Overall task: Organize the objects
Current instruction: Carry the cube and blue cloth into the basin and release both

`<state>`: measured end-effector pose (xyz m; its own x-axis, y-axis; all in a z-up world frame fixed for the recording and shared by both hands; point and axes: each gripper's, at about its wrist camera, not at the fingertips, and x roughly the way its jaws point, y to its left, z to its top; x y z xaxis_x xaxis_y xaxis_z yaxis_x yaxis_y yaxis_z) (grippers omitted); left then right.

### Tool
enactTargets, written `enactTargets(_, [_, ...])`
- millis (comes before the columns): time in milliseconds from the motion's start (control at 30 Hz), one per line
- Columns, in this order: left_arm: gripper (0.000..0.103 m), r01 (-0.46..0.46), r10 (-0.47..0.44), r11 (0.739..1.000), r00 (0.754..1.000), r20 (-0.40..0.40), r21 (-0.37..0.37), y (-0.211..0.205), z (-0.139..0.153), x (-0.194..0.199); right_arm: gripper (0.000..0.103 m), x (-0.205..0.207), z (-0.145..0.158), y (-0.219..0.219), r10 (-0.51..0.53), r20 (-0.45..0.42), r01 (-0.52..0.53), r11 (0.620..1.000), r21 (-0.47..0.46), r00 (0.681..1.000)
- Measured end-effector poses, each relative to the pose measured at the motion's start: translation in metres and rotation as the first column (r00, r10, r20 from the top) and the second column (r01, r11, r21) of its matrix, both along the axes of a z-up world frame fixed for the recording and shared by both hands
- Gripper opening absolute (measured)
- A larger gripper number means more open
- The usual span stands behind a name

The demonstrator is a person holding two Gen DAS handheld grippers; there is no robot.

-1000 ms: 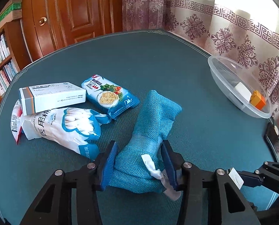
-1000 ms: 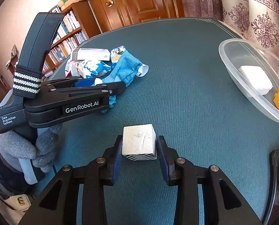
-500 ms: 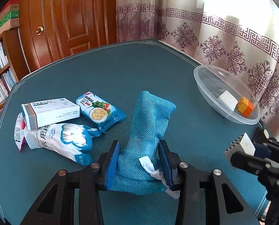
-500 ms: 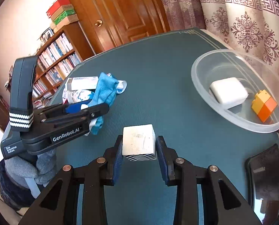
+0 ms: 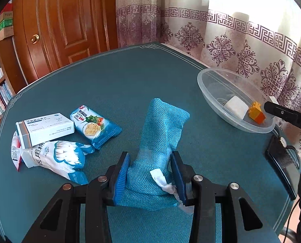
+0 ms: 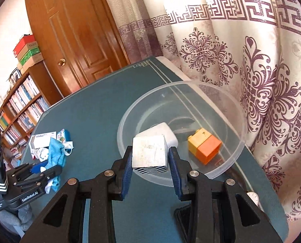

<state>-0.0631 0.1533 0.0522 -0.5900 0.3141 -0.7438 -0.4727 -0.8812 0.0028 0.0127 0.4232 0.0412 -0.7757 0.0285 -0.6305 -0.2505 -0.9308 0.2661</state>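
Observation:
My left gripper [image 5: 150, 174] is shut on a blue knitted cloth [image 5: 160, 129] with a white tag, held above the teal table [image 5: 110, 93]; it also shows in the right wrist view [image 6: 55, 156]. My right gripper [image 6: 150, 162] is shut on a white cube [image 6: 149, 154] with a zigzag band, held over the near rim of a clear plastic bowl [image 6: 237, 154]. In the bowl lie a white block [image 6: 168, 131] and a yellow-orange toy brick [image 6: 204, 145]. The bowl [image 5: 213, 97] also shows in the left wrist view at right.
A white medicine box [image 5: 45, 126], a cracker packet [image 5: 93, 124] and a bag of cotton swabs [image 5: 55, 158] lie at the table's left. A black phone [image 5: 282, 162] and a watch lie near the right edge. Curtains, a wooden door and bookshelves stand behind.
My right gripper carried the white cube up and right to the bowl's rim. My left gripper lifted the blue cloth a little.

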Motion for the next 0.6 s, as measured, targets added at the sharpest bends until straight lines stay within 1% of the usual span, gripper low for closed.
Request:
enactTargets(167, [0.044, 0.008, -0.008, 1.000, 1.000, 0.002, -0.006, 0.007, 0.000, 0.000, 0.036, -0.006, -0.009, 0.018, -0.031, 0.014, 0.031, 1.000, 0.003, 0.999])
enactTargets(300, [0.044, 0.017, -0.017, 1.000, 1.000, 0.005, -0.013, 0.013, 0.001, 0.000, 0.038, -0.003, -0.011, 0.024, -0.042, 0.005, 0.042, 0.999, -0.001, 0.999])
enactTargets(367, [0.044, 0.024, -0.024, 1.000, 1.000, 0.008, -0.010, 0.017, 0.002, -0.001, 0.040, 0.000, -0.010, 0.025, -0.038, 0.001, 0.038, 0.999, 0.001, 0.999])
enactTargets(600, [0.044, 0.064, -0.064, 0.998, 0.998, 0.002, 0.000, 0.042, 0.012, -0.005, 0.040, 0.017, -0.011, 0.022, -0.010, 0.004, 0.010, 1.000, 0.019, 1.000])
